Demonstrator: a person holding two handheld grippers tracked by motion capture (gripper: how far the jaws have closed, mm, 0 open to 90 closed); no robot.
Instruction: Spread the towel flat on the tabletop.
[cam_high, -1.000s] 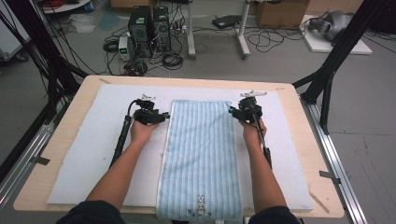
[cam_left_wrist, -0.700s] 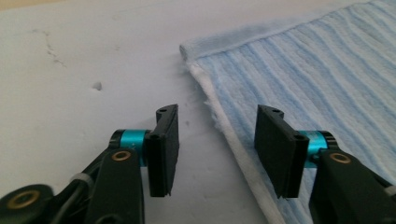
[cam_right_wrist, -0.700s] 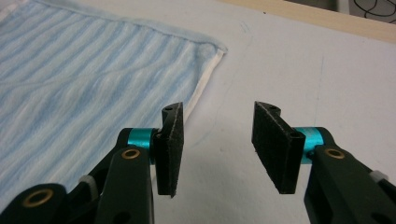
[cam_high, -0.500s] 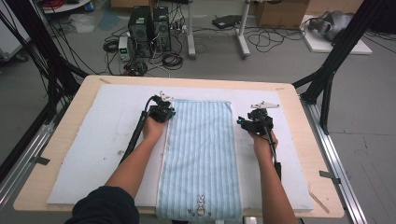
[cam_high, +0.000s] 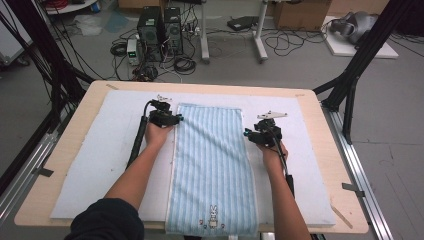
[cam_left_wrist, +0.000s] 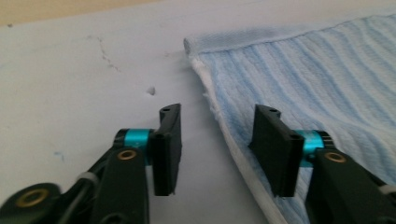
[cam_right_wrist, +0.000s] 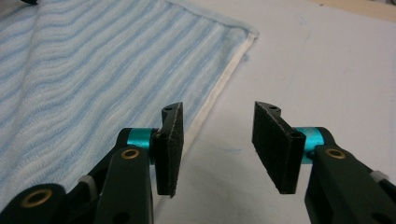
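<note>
Currently towel lies flat, unfolded. Left gripper spread, straddling its edge nr far corner; right gripper spread, edge just beside it. No grasp yet; fold pending.

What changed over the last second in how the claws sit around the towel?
The left claw moved away from the person along the towel's left edge, and now straddles it near the far corner, open. The right claw drew back toward the person and off the right edge, onto the mat, open too. Nothing was gripped. The towel stayed flat.
</note>
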